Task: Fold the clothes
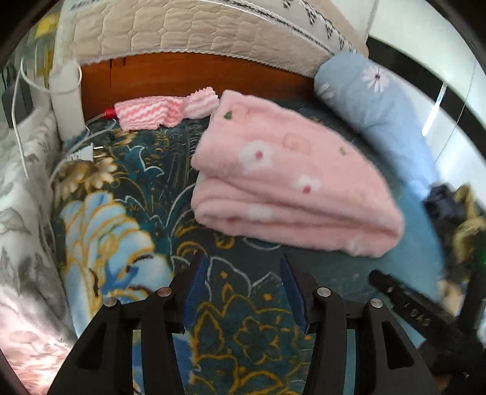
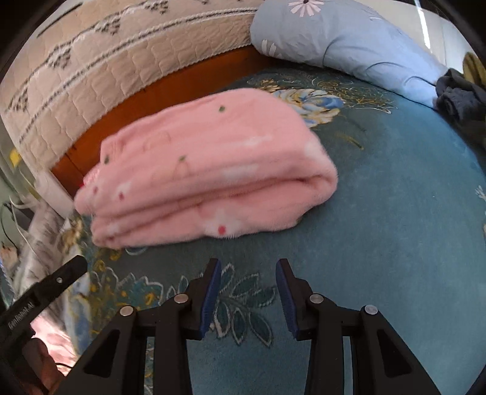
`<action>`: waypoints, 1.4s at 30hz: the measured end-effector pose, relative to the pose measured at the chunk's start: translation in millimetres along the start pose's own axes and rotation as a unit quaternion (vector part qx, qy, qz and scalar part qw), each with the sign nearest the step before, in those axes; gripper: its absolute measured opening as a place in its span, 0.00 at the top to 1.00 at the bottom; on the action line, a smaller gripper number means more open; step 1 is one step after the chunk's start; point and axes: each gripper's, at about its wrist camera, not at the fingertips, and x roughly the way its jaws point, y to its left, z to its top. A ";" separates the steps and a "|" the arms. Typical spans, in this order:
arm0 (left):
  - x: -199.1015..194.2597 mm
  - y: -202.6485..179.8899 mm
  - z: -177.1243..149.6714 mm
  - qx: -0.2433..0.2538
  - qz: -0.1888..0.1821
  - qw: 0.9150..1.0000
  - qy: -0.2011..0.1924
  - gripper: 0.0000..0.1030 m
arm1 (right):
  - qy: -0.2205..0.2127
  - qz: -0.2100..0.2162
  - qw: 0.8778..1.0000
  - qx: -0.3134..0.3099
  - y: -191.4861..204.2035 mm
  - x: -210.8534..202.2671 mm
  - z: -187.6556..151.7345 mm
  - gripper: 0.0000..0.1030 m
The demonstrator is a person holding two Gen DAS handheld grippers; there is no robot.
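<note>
The pink garment (image 2: 206,170) is seen folded in a neat stack on the bed (image 2: 395,243). Both tools, left (image 1: 240,273) and right (image 2: 247,273), are held wide apart and empty.

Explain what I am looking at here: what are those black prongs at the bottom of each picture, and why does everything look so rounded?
There is no robot arm here. A person holds a two-finger tool in each hand, and each tool carries a wide-angle camera looking forward along its fingers, which bends the picture into a round shape. One picture comes from the left gripper, the other from the right gripper. The black prongs with blue pads are those fingers; both pairs stand apart and hold nothing.

On the teal floral bedspread lies a folded pink fleece garment with white flowers, lying apart from both grippers. Behind it are a blue flowered pillow, a pink-and-white striped cloth and a wooden headboard draped with a quilted beige cover. A dark crumpled garment lies at the right edge.
</note>
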 end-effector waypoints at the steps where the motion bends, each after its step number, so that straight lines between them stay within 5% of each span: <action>1: 2.8 -2.3 -2.6 0.006 -0.002 1.000 0.003 0.46 | 0.000 -0.005 1.000 -0.005 2.4 2.5 -1.5 0.57; 6: 29.0 0.6 -9.6 -0.016 -0.020 0.999 0.030 0.41 | -0.006 -0.061 0.996 -0.070 17.7 18.0 -7.2 0.49; 8: 32.0 -3.9 -11.3 -0.003 -0.008 1.000 0.028 0.39 | -0.008 -0.054 0.994 -0.091 23.3 19.7 -10.0 0.37; 11: 35.7 -11.0 -13.8 0.020 0.010 0.999 0.024 0.32 | -0.010 -0.043 0.994 -0.098 23.8 20.4 -12.0 0.34; 16: 41.9 -22.9 -18.1 0.057 0.041 0.997 0.017 0.29 | -0.009 -0.043 0.995 -0.090 21.5 20.8 -11.4 0.34; 42: 39.5 -30.7 -22.4 0.062 0.059 0.996 0.020 0.29 | -0.005 -0.073 0.992 -0.104 33.3 20.5 -18.1 0.33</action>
